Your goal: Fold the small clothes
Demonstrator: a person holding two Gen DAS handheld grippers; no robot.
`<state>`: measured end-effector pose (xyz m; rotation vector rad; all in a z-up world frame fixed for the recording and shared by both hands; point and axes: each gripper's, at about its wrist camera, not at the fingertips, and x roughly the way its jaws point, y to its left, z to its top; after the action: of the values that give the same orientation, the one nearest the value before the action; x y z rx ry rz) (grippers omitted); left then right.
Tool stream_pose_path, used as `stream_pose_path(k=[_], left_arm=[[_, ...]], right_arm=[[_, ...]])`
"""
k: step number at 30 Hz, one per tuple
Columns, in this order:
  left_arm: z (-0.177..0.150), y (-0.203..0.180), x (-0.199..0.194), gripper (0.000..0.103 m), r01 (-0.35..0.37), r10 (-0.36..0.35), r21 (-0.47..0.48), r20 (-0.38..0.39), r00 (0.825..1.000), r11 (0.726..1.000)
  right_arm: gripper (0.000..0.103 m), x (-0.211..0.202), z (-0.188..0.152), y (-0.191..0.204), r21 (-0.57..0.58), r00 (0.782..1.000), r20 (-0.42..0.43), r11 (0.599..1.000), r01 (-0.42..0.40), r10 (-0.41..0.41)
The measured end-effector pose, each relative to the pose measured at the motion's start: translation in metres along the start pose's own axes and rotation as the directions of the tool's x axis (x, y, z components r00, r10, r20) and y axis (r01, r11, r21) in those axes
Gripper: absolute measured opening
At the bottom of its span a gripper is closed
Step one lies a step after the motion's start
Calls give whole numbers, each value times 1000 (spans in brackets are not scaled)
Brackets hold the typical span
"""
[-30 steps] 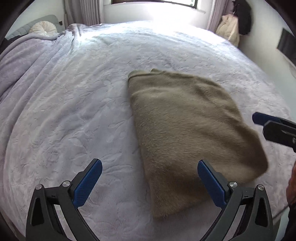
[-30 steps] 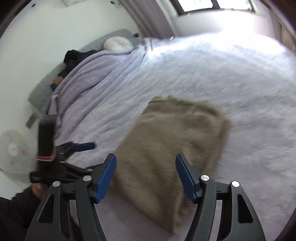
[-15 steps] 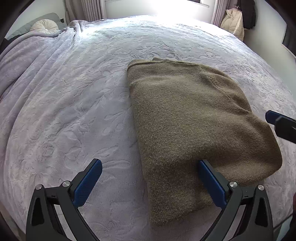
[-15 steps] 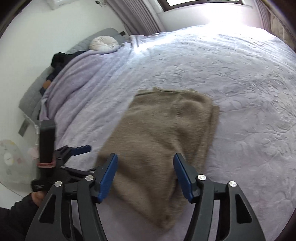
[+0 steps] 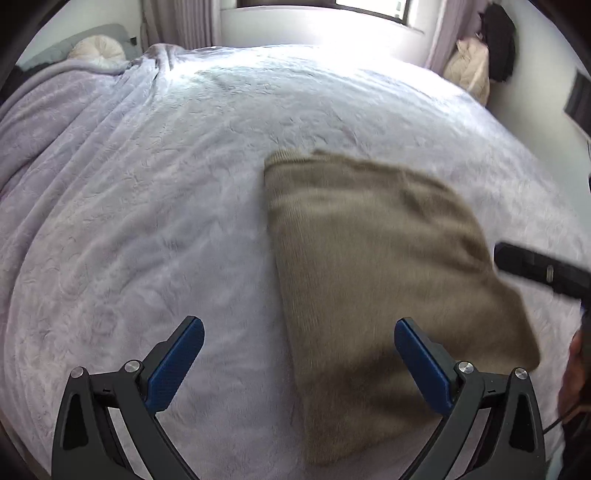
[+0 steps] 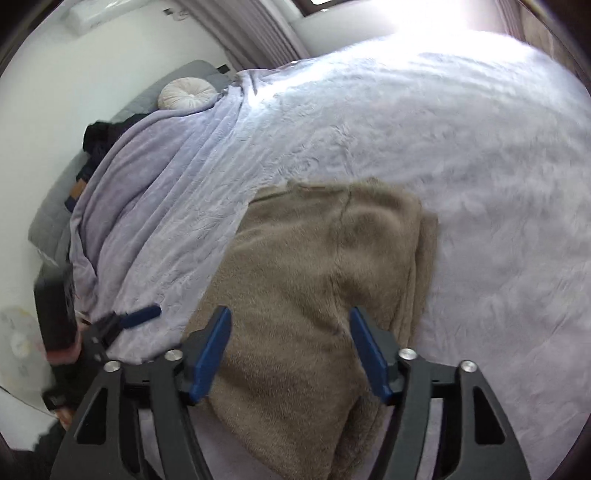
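A folded tan sweater (image 5: 373, 288) is lying flat on the bed (image 5: 155, 206), on its pale lilac cover, with nothing gripping it. In the right wrist view its layered edges are showing along the right side, stacked one over another.

The left hand-held gripper (image 5: 299, 354) is hovering above the sweater's near left edge with its jaws spread wide; one blue pad is sitting over bare cover and the other over the knit, and neither is pressing on cloth. It is holding nothing.

The right hand-held gripper (image 6: 290, 350) is hanging over the near end of the sweater, and its jaws are opening. The sweater is lying below the gap between the pads, but the pads are not pinching it, so this one is also carrying nothing. In the left wrist view it is appearing as a dark blurred bar at the right edge, over the sweater's far right corner.

A round cream cushion (image 6: 186, 94) is resting at the head of the bed beside a grey headboard (image 6: 51, 218). Curtains (image 6: 255, 29) are hanging by the bright window.
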<state>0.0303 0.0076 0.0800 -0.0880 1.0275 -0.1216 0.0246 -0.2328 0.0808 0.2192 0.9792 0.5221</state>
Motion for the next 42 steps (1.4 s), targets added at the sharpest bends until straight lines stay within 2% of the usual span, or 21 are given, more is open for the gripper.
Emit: stream_pose_path(k=[2, 5, 7, 10, 12, 14, 15, 18, 20, 22, 23, 25, 26, 28, 30, 32, 34, 35, 36, 38, 42], left_arm=[[18, 5, 15, 103, -9, 8, -43, -38, 999, 999], [33, 7, 50, 103, -81, 75, -50, -115, 991, 995], [37, 11, 61, 103, -73, 63, -72, -136, 989, 995], [40, 15, 64, 103, -56, 42, -91, -149, 988, 994], [40, 14, 59, 103, -60, 50, -78, -130, 990, 995], [40, 8, 53, 103, -50, 44, -49, -113, 993, 998], [39, 3, 50, 103, -35, 31, -37, -101, 994, 999], [37, -3, 45, 103, -26, 25, -16, -73, 997, 1000], [33, -5, 49, 103, -42, 41, -12, -86, 995, 999], [30, -8, 56, 103, -61, 60, -3, -116, 991, 998], [28, -8, 57, 103, -60, 60, -1, -120, 991, 998], [27, -8, 52, 103, -71, 70, -2, -118, 991, 998], [26, -8, 47, 103, -76, 75, -5, -109, 991, 997], [25, -9, 32, 103, -67, 67, -3, -68, 995, 998], [24, -11, 23, 103, -81, 81, 11, -34, 996, 997], [21, -11, 22, 103, -134, 134, 22, -20, 991, 991], [16, -6, 26, 103, -134, 134, 8, -40, 990, 991], [13, -3, 29, 103, -125, 125, -5, -60, 990, 992], [11, -1, 31, 103, -121, 120, -13, -71, 990, 993], [7, 2, 35, 103, -107, 106, -10, -80, 991, 994], [1, 0, 35, 103, -113, 112, -5, -74, 991, 994]], right_arm=[[73, 8, 14, 0, 6, 1000, -8, 1000, -14, 14], [73, 31, 31, -17, 106, 992, -58, 989, -104, 111], [73, 50, 40, -28, 147, 989, -96, 984, -100, 115], [68, 57, 44, -44, 133, 996, -87, 990, 41, -30], [68, 46, 44, -51, 149, 996, -46, 986, 80, -74], [69, 34, 41, -43, 116, 995, -20, 988, 104, -102], [69, 31, 39, -35, 83, 996, -14, 992, 90, -89], [73, 23, 29, -13, -6, 999, -33, 1000, -24, 24], [76, 30, 20, -6, -28, 997, -71, 999, -39, 36], [75, 42, 15, -12, -20, 994, -113, 1000, 11, -13], [70, 44, 14, -17, -11, 993, -109, 999, 37, -38], [67, 35, 12, -25, 21, 993, -66, 995, 95, -94], [69, 28, 12, -23, 20, 990, -41, 990, 139, -138], [69, 13, 10, -10, -33, 974, 3, 974, 225, -225], [70, 2, 9, 0, -54, 987, 12, 985, 163, -163], [73, -4, 6, 8, -56, 998, 4, 996, 70, -70], [74, 1, -1, 10, -31, 998, -36, 999, -42, 41], [74, 5, -5, 9, -19, 996, -57, 998, -66, 65], [74, 13, -10, 8, -14, 995, -85, 998, -53, 52], [71, 24, -16, 4, -36, 994, -89, 998, 59, -62], [70, 17, -20, -4, 0, 997, -55, 999, 45, -45]])
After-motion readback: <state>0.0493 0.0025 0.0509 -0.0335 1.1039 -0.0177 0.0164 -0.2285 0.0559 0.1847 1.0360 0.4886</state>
